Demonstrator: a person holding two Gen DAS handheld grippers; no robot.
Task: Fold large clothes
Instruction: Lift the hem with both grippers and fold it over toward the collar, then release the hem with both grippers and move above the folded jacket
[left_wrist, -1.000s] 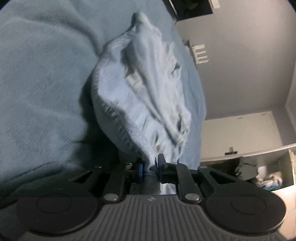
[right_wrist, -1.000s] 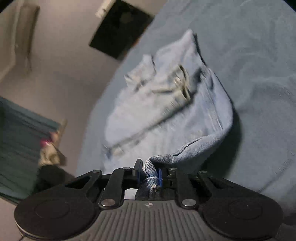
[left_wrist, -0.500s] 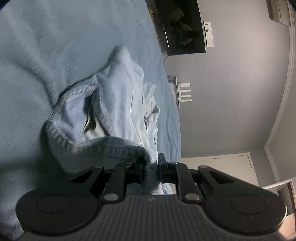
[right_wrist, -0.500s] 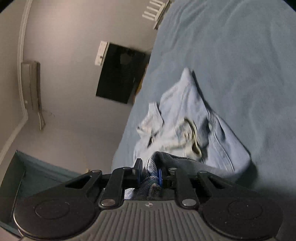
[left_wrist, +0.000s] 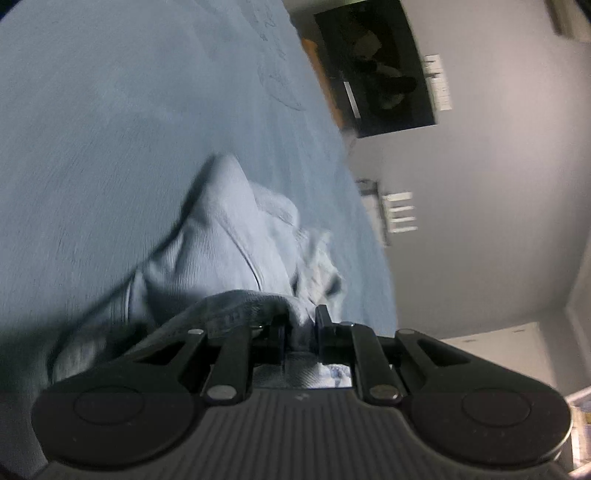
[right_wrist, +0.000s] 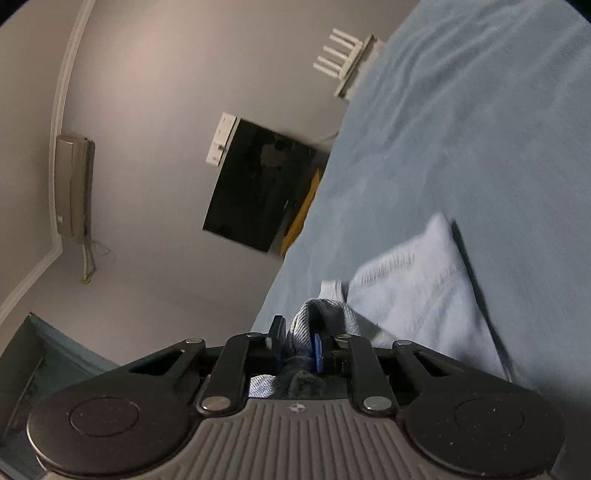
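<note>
A pair of light blue jeans (left_wrist: 229, 251) lies bunched on a bed with a blue cover (left_wrist: 110, 129). My left gripper (left_wrist: 299, 328) is shut on a dark-looking hem of the jeans, which folds back over the rest of the cloth. In the right wrist view the jeans (right_wrist: 417, 295) stretch away to the right over the blue cover (right_wrist: 480, 147). My right gripper (right_wrist: 297, 339) is shut on another bunched edge of the same jeans, with cloth squeezed between its blue pads. Both views are blurred by motion.
A dark screen (left_wrist: 376, 66) hangs on the grey wall (left_wrist: 480, 184) beyond the bed's far edge, seen again as the dark screen (right_wrist: 255, 188). A white rack (right_wrist: 343, 55) stands by the bed. A wall unit (right_wrist: 74, 184) hangs at left. A white cabinet (left_wrist: 498, 354) stands at right.
Both grippers have carried their jeans edges across the bed over the rest of the garment. The jeans look flatter and farther folded, and more wall and screen show in both views.
</note>
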